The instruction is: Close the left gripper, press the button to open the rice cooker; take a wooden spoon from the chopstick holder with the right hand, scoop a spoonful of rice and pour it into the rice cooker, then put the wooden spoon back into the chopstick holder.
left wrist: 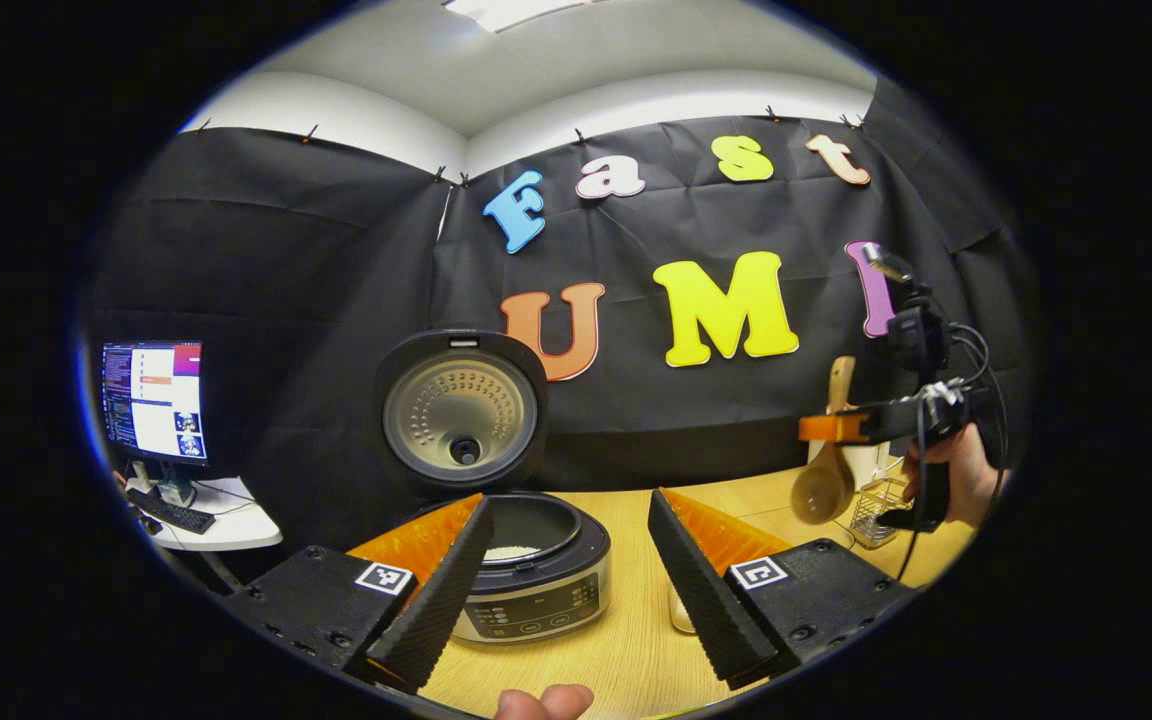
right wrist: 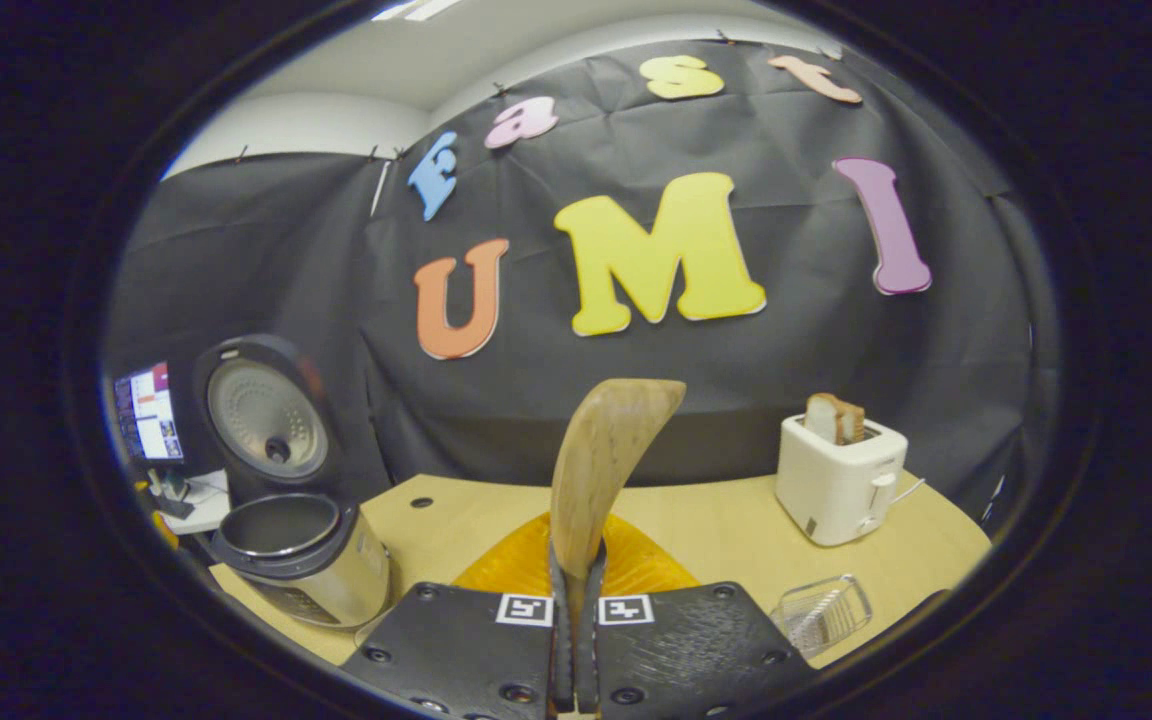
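- The rice cooker stands open, its lid tipped up behind the pot; in the left gripper view a little white rice lies in the pot's bottom.
- The left gripper hangs released, its fingers spread wide, with the cooker just ahead, toward 11 o'clock between them.
- The right gripper is clenched on the wooden spoon, both fingers pressing the shaft low in the right gripper view.
- In that view the spoon's long axis runs nearly upright, toward 12 o'clock with a slight lean to 1; the broad end at the top is the flat handle end.
- The left gripper view shows the same spoon at 3 o'clock, held by the handle, bowl hanging down toward 6, above the wire chopstick holder.
- From the right gripper the cooker lies at 9 o'clock, well apart; the holder sits near at 4 o'clock, the toaster at 2.
- Judgement: the spoon looks freshly lifted and the right hand is the nearer one; where the rice supply sits I cannot tell.
- The coming move turns on the spoon's bowl pointing down, its long axis near vertical, and the cooker lying far to the side.
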A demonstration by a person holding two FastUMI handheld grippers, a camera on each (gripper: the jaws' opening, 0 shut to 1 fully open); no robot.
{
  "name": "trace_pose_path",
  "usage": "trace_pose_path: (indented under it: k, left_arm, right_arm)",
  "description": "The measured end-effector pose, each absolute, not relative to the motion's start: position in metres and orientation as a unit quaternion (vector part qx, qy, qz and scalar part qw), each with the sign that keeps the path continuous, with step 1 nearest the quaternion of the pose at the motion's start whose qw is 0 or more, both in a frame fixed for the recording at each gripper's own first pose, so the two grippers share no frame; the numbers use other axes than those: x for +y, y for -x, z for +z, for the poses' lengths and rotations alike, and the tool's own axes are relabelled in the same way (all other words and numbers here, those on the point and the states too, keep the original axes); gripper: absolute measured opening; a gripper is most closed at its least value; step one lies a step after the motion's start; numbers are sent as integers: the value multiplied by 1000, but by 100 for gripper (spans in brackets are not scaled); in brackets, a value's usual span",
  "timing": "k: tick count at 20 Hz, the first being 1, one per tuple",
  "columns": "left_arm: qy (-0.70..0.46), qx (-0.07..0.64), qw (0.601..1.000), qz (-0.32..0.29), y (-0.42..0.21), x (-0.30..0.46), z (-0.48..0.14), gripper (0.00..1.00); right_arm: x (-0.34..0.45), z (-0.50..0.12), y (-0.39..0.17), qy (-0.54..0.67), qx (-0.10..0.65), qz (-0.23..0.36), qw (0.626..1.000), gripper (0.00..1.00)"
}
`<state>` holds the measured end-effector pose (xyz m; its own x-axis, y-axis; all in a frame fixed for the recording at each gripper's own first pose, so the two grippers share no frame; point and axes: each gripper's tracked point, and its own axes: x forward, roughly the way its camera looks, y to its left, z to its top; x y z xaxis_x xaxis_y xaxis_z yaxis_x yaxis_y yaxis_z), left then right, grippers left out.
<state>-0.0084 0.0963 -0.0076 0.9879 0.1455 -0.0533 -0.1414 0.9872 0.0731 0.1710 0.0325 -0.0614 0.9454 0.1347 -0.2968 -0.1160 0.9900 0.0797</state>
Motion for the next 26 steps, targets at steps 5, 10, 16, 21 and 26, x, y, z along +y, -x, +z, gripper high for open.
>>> trace_pose_path:
  k: [5,10,16,21,26]
  left_arm:
    - [-36,30,996,75,13,109,-7,99]
    - [-38,20,997,57,15,109,-1,99]
    - [-5,18,999,42,20,112,-2,99]
    - [-3,21,999,48,22,119,-6,99]
    - [-2,22,998,52,23,123,-6,99]
  right_arm:
    - [44,-118,-165,34,199,28,979,2]
    - [41,-150,-159,83,235,-13,968,2]
    - [71,-163,-157,61,246,2,967,2]
    - [103,-169,-159,2,265,33,964,2]
    - [127,-171,-166,-66,283,55,955,2]
